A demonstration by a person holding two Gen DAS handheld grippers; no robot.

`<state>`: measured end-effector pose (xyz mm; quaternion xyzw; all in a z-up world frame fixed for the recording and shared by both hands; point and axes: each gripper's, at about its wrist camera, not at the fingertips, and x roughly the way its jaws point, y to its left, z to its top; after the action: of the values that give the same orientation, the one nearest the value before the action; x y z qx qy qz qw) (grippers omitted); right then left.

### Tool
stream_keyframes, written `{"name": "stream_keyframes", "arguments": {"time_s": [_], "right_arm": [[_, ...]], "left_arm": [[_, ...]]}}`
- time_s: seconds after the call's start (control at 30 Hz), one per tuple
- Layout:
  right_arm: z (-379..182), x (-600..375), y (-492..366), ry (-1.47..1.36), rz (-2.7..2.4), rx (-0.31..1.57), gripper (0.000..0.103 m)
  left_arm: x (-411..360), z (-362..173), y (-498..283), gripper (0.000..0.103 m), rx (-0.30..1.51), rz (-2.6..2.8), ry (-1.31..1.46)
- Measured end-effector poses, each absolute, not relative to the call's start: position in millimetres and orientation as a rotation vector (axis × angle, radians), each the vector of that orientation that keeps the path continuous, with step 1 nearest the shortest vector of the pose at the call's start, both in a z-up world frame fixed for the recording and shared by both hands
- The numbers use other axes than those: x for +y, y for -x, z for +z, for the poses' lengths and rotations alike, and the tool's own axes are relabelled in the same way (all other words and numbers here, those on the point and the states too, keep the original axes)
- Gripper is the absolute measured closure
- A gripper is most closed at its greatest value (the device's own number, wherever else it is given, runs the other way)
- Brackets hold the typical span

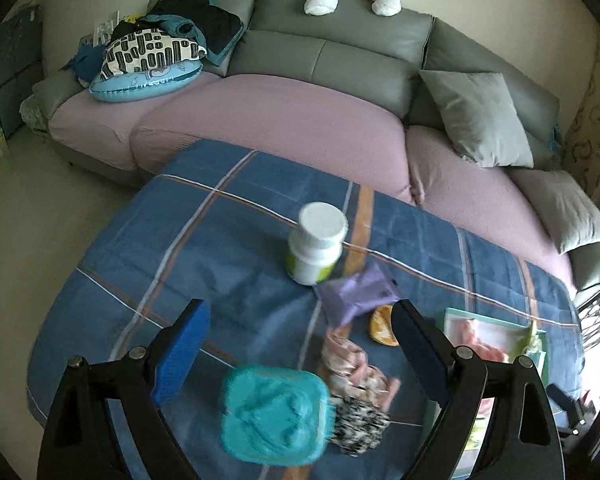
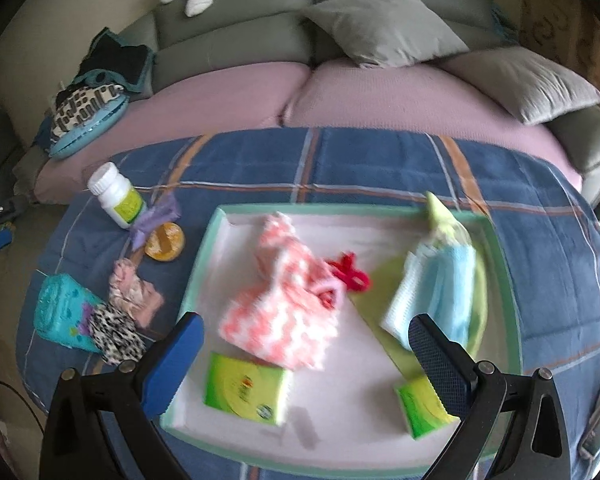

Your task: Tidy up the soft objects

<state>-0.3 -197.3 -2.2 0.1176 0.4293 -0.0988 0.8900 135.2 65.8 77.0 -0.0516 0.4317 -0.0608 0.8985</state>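
**Both grippers spread wide above the plaid blanket**

Left gripper (image 1: 300, 354) hangs with its jaws wide apart, nothing between them, right over the teal tissue pack (image 1: 274, 414), a soft crinkly rectangle lying on the blue plaid blanket (image 1: 180, 240). Touching its right edge, a leopard-print scrunchie (image 1: 357, 426), with a pink floral scrunchie (image 1: 351, 360) just beyond. Further out: a purple wrapper (image 1: 357, 290) leaning against a white pill bottle (image 1: 315, 248), and an orange round piece (image 1: 381, 326) beside it.

Right gripper (image 2: 305, 354) is equally wide and empty, poised above the mint-rimmed tray (image 2: 204, 264). Inside: a fluffy pink-and-white knit (image 2: 284, 312), a red bow (image 2: 349, 272), a pale blue cloth (image 2: 439, 288) and two green tissue packs (image 2: 246, 388).
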Motion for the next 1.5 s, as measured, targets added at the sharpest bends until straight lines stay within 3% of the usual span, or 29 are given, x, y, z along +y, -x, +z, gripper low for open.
{"name": "stream_keyframes", "arguments": {"time_s": [0.5, 1.13, 1.5], "right_arm": [[3.1, -125.3, -82.3, -0.121, -0.011, 0.898, 0.0], [-50.0, -84.4, -151.3, -0.063, 0.112, 1.057, 0.021], [-65.4, -80.4, -173.0, -0.072, 0.118, 1.112, 0.025]], "left_arm": [[62.3, 46.7, -189.2, 0.011, 1.062, -0.175, 0.083], [30.4, 2.2, -236.0, 0.011, 1.293, -0.206, -0.034], [26.8, -15.4, -247.5, 0.011, 1.349, -0.218, -0.036]]}}
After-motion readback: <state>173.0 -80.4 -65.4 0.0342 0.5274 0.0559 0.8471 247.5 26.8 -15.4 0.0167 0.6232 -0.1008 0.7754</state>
